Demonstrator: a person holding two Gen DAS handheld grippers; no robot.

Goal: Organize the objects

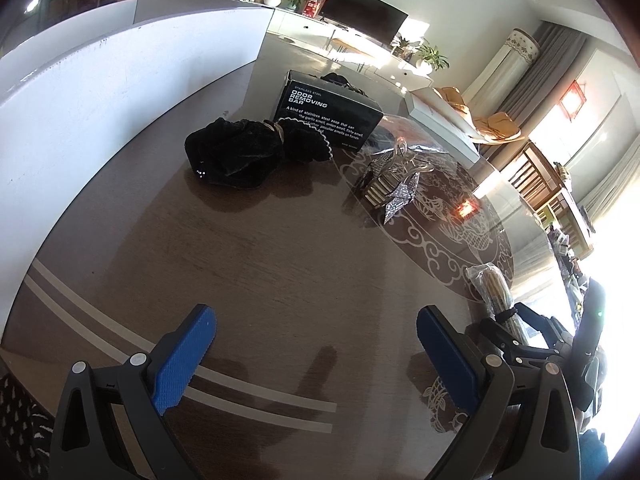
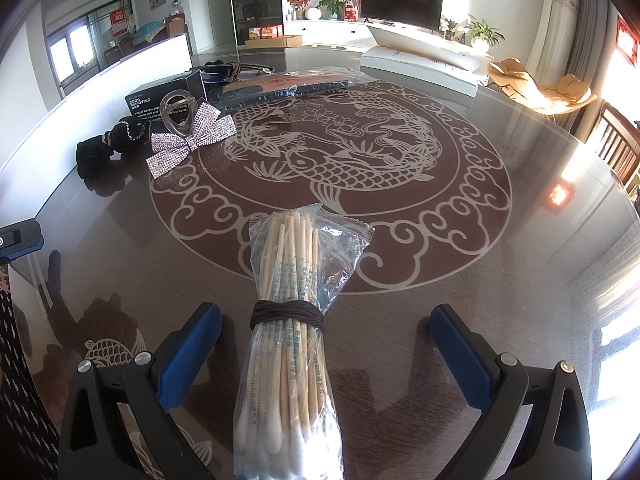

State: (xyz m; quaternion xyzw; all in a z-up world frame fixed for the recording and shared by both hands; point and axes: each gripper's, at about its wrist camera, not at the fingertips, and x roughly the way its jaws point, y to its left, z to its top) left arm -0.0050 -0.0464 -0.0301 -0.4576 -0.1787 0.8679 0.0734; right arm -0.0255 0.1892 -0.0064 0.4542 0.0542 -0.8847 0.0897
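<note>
A bundle of cotton swabs (image 2: 290, 344) in a clear plastic sleeve lies flat on the worktop (image 2: 520, 280), bound round its middle by a dark brown cord (image 2: 286, 314). Its white cotton tips point toward the right wrist camera and its wooden ends reach onto the edge of the round fish-and-cloud pattern (image 2: 336, 160) in the glass. The right hand-held gripper (image 2: 326, 344) has its blue pads spread wide, one on each side of the bundle, and neither pad touches it. In the left wrist view the same bundle (image 1: 494, 290) shows at the right edge, beside the black body of the other tool.

The left hand-held gripper (image 1: 316, 354) is also spread wide, with nothing between its pads, above bare brown worktop crossed by two pale stripes.

Farther off, on the far left side of the pattern, a rhinestone bow hair clip (image 2: 192, 138) with a clear claw sits on the pattern's rim. Just beside it, further left, lies a black velvet scrunchie (image 1: 248, 152). Behind both stands a black box (image 1: 326, 114) lettered "ODOR REMOVING BAR". A long dark item in clear wrap (image 2: 280, 88) lies at the far edge of the pattern, and a flat white box (image 2: 420, 64) rests beyond it, near the worktop's far rim.
</note>
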